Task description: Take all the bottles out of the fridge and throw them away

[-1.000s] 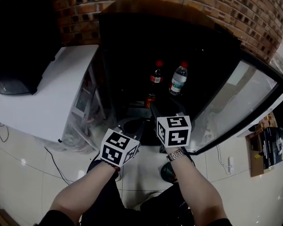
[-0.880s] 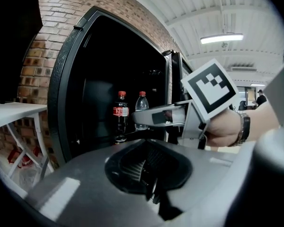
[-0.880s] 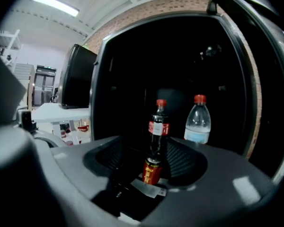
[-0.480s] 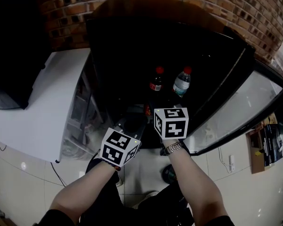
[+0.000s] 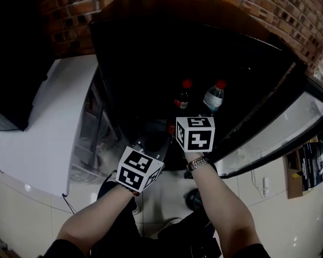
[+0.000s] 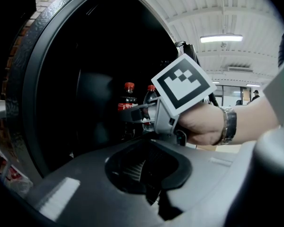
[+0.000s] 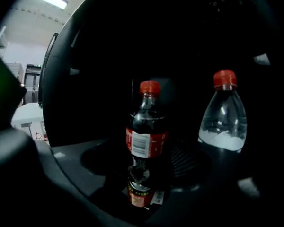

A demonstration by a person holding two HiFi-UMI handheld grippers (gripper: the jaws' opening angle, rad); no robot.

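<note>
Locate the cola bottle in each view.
Head view: cola bottle, upper centre, just right of the midline.
Left gripper view: centre-left, red cap against the dark opening.
Right gripper view: centre, straight ahead.
Shared landmark: water bottle, just right of it in every view.

An office-like workspace: brick wall point(image 5: 290, 9), tiled floor point(image 5: 21, 219), strip ceiling light point(image 6: 222, 39), glass-door fridge point(image 5: 274, 128)
</note>
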